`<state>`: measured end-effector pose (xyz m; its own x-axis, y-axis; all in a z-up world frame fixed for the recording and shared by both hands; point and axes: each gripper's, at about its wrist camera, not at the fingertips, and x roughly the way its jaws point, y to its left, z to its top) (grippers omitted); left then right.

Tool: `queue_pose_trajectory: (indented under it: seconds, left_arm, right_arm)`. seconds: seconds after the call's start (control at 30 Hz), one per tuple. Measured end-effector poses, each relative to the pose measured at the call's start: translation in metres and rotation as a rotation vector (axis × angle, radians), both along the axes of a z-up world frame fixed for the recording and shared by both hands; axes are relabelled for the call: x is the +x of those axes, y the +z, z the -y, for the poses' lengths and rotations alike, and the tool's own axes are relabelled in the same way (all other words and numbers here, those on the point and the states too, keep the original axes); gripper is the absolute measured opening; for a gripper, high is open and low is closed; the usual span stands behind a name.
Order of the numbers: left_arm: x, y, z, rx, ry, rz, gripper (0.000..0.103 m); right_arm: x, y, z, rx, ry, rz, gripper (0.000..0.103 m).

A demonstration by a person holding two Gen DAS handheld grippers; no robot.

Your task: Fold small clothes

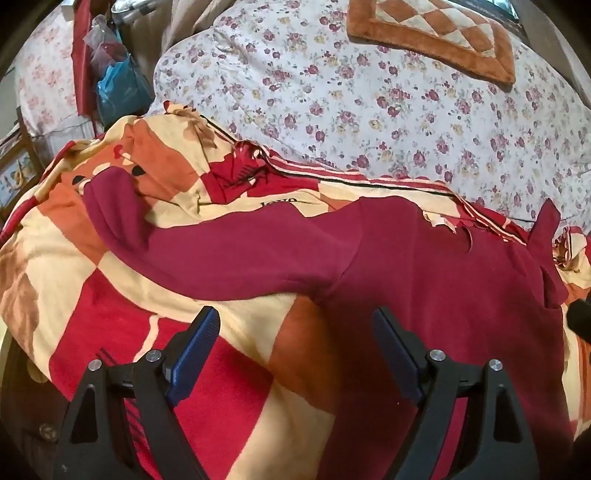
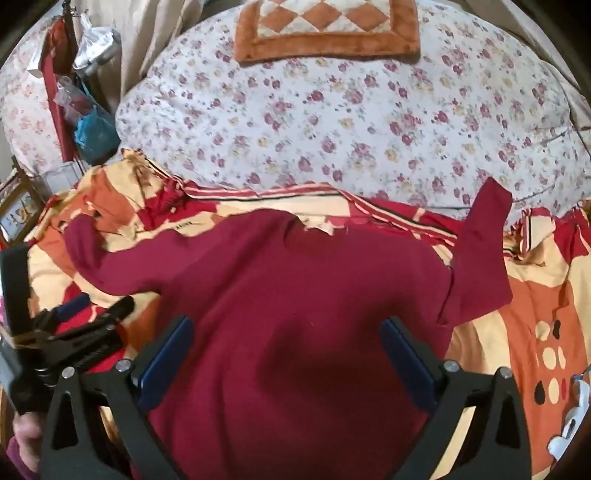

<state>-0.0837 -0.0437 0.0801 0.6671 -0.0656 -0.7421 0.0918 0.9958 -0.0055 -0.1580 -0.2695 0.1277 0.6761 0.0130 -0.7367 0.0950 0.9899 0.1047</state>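
Maroon long-sleeved top lies spread flat on the red, orange and cream patchwork blanket, across the near half of the bed. Behind it, toward the far edge: a white floral quilt, and on that a brown diamond-pattern mat.

Both sleeves out. Left sleeve runs long toward the bed's left edge. Right sleeve kinks up, cuff pointing at the floral quilt. No fold visible in the body yet, so the step in hand looks like the opening one: garment laid out, first fold not yet made.

Left gripper: jaws spread wide, nothing between them. It hovers over the blanket just below the left armpit; one finger sits over the maroon cloth, contact unclear.

Right gripper: jaws likewise wide apart, empty, poised over the middle of the body. Cannot tell if the pads touch the fabric.

Next move, as I judge it: each gripper to go out to its own sleeve, pinch near the cuff or shoulder, and bring it in across the chest. The right sleeve's kink wants smoothing first.
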Motion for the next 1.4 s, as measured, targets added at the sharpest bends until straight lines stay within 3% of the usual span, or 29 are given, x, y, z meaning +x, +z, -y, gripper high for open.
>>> queue_pose_trajectory:
  seconds: [0.27, 0.5, 0.73, 1.4]
  left_arm:
    - [0.005, -0.004, 0.003, 0.005, -0.001, -0.011, 0.067]
    - [0.008, -0.009, 0.006, 0.022, -0.002, -0.017, 0.067]
    - [0.012, -0.014, 0.007, 0.033, 0.005, -0.024, 0.067]
    - [0.017, -0.023, 0.005, 0.062, 0.024, -0.03, 0.067]
  right_arm:
    - [0.007, -0.021, 0.002, -0.077, -0.003, -0.017, 0.102]
    - [0.014, -0.031, 0.002, -0.032, 0.0, -0.026, 0.102]
    - [0.02, -0.044, 0.0, 0.008, 0.033, -0.107, 0.102]
    - [0.031, -0.056, 0.0, -0.018, 0.011, -0.109, 0.102]
